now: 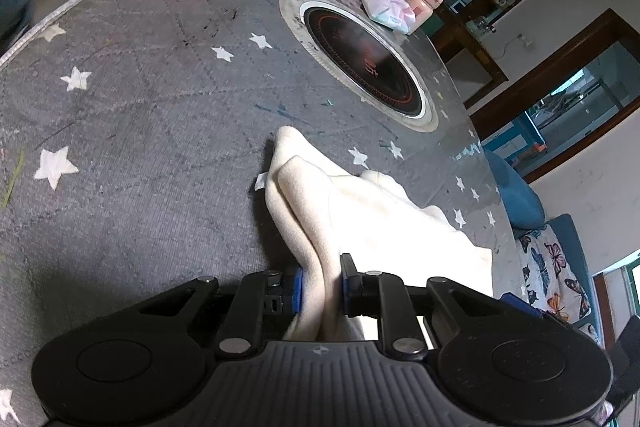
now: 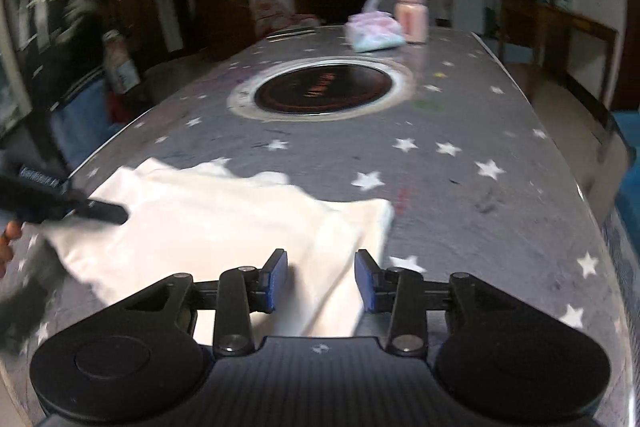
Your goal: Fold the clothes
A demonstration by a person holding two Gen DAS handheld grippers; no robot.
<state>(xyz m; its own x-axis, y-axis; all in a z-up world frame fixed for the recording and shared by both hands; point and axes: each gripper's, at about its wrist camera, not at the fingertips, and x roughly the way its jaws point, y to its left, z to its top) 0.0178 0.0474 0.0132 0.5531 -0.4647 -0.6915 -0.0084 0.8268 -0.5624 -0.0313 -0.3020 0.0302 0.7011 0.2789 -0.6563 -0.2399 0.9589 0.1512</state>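
Left wrist view: a bunched fold of the cream garment [image 1: 320,211] is pinched between the narrowed blue pads of the left gripper [image 1: 321,289], the cloth trailing forward onto the star-patterned tablecloth [image 1: 120,107]

Right wrist view: the right gripper [image 2: 321,277] is held wide and empty, low over the garment's near right corner, cloth lying leftward

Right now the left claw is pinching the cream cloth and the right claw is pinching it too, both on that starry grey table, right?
Not quite. The right claw is open: the right wrist view shows its blue pads apart over the cream cloth, gripping nothing. The left claw does pinch the cloth, as the left wrist view shows, on the starry grey table.
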